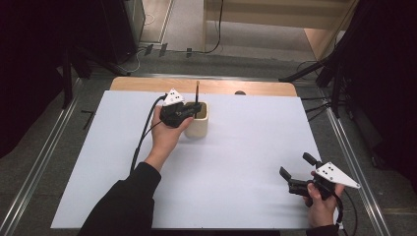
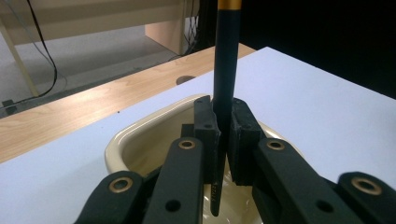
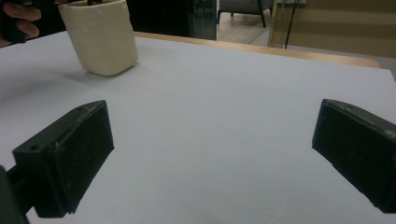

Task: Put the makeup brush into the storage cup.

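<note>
Your left gripper (image 1: 189, 114) sits over the cream cup (image 1: 198, 129) at the far side of the table, a little left of centre. Its jaws are pressed together on a dark pen (image 1: 197, 96), pinching the barrel from both sides. In the left gripper view the pads (image 2: 208, 135) grip the pen (image 2: 225, 79) along its lower half, and the pen stands nearly upright, with its lower tip hanging down inside the cup (image 2: 140, 140) and its upper part rising well above the jaws. A gold band rings the barrel high up, at the top edge of that view. Whether the tip touches the cup's floor you cannot tell from here.

The cup stands upright on the white sheet (image 1: 236, 167) that covers most of the table, close to the sheet's far edge, where a strip of bare wooden tabletop (image 1: 231, 87) shows beyond it. Your left hand (image 1: 164, 135) is wrapped around the gripper body just to the near left of the cup.

Your right gripper (image 1: 299, 172) rests near the right front corner of the sheet, well apart from the cup. Its jaws are spread wide with nothing between them; in the right gripper view they frame bare white sheet, and the cup (image 3: 100, 37) appears far off at the upper left.
</note>
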`<state>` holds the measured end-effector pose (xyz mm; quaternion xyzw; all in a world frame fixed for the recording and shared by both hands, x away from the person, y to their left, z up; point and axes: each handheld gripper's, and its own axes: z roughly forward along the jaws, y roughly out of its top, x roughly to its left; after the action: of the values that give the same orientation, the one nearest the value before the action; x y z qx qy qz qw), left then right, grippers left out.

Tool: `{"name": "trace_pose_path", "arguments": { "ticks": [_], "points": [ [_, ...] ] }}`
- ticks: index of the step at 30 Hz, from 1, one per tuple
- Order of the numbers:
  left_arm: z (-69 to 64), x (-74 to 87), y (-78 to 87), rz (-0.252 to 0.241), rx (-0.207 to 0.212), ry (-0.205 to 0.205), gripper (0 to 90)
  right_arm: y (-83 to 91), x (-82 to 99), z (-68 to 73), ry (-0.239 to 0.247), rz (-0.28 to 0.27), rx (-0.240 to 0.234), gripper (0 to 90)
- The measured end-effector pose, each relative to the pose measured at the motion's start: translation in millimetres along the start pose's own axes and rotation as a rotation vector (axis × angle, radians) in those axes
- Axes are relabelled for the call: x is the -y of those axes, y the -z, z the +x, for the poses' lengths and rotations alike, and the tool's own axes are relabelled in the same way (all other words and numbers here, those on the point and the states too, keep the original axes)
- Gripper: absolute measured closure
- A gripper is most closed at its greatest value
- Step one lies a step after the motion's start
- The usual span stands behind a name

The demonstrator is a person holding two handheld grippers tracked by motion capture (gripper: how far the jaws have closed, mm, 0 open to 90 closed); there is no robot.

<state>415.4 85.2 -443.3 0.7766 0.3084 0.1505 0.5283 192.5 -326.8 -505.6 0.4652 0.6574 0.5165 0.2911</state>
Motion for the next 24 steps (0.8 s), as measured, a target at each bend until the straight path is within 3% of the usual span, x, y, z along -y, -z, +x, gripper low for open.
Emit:
{"name": "trace_pose_path", "arguments": {
  "ticks": [8,11,16,18,20,22,24],
  "points": [
    [1.4,-0.6,1.3,-0.001,0.026,0.02,82.7,-0.3,0.4,-0.2,0.0,0.003,0.0,0.0],
    [1.1,-3.1,5.5,-0.021,0.041,0.036,73.5,-0.2,0.4,-0.2,0.002,0.001,0.001,0.0],
    [-1.6,-11.0,16.8,-0.069,0.06,0.038,40.4,0.0,0.5,-0.7,0.002,0.0,0.002,0.0],
    [-3.2,-13.6,20.7,-0.072,0.045,0.036,25.0,0.1,0.4,-0.8,0.002,0.0,0.002,0.0],
    [-3.5,-14.4,24.4,-0.062,0.058,0.029,7.8,0.2,0.4,-0.8,0.002,-0.001,0.002,0.0],
    [-3.3,-14.0,28.1,-0.057,0.091,0.022,0.0,0.4,0.3,-0.8,0.0,-0.002,0.003,0.0],
    [-3.6,-13.7,32.1,-0.058,0.089,0.019,0.0,0.5,0.2,-0.5,0.0,-0.001,0.003,0.0]
  ]
}}
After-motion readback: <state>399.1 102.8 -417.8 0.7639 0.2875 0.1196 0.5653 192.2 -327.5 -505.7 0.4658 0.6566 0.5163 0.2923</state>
